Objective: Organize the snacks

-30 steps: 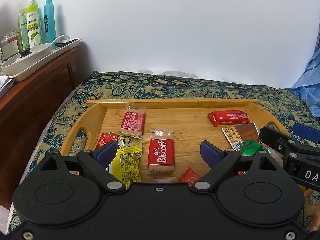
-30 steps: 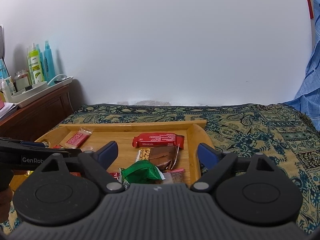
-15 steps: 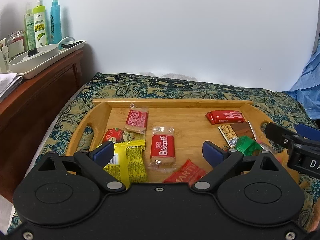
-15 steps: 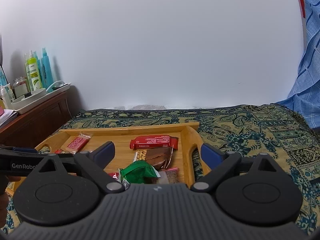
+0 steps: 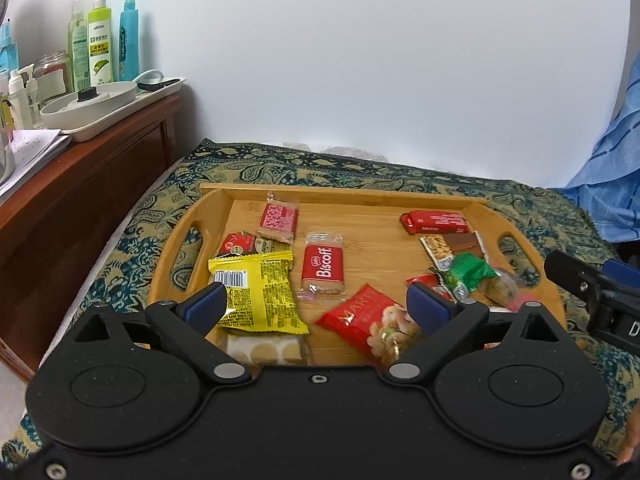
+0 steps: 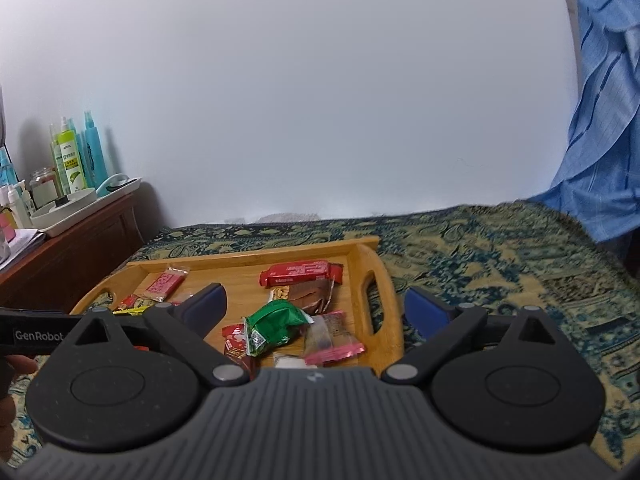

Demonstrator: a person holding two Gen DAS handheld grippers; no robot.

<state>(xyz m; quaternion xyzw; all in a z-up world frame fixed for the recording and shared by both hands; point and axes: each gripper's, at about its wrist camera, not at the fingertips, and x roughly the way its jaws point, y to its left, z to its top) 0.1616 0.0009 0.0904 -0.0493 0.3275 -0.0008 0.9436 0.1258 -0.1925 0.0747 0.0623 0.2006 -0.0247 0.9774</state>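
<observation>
A wooden tray (image 5: 340,196) lies on a patterned bedspread with several wrapped snacks spread over it. In the left wrist view I see a Biscoff pack (image 5: 323,266), a yellow packet (image 5: 256,294), a red nut packet (image 5: 360,318), a red bar (image 5: 436,221) and a green packet (image 5: 466,274). My left gripper (image 5: 316,306) hangs open above the tray's near edge, holding nothing. My right gripper (image 6: 318,308) hovers over the tray's right end (image 6: 384,280), above the green packet (image 6: 276,324) and a pink packet (image 6: 332,340). Its jaws are opening and grip nothing.
A dark wooden cabinet (image 5: 80,184) stands left of the bed, bearing a white tray (image 5: 104,108) and spray bottles (image 5: 100,44). Blue cloth (image 6: 600,120) hangs at the right. The bedspread (image 6: 500,264) stretches right of the tray. A white wall is behind.
Both grippers drew back from the tray and rose slightly, bringing more of the near snacks into view. Both pairs of jaws spread a little wider.
</observation>
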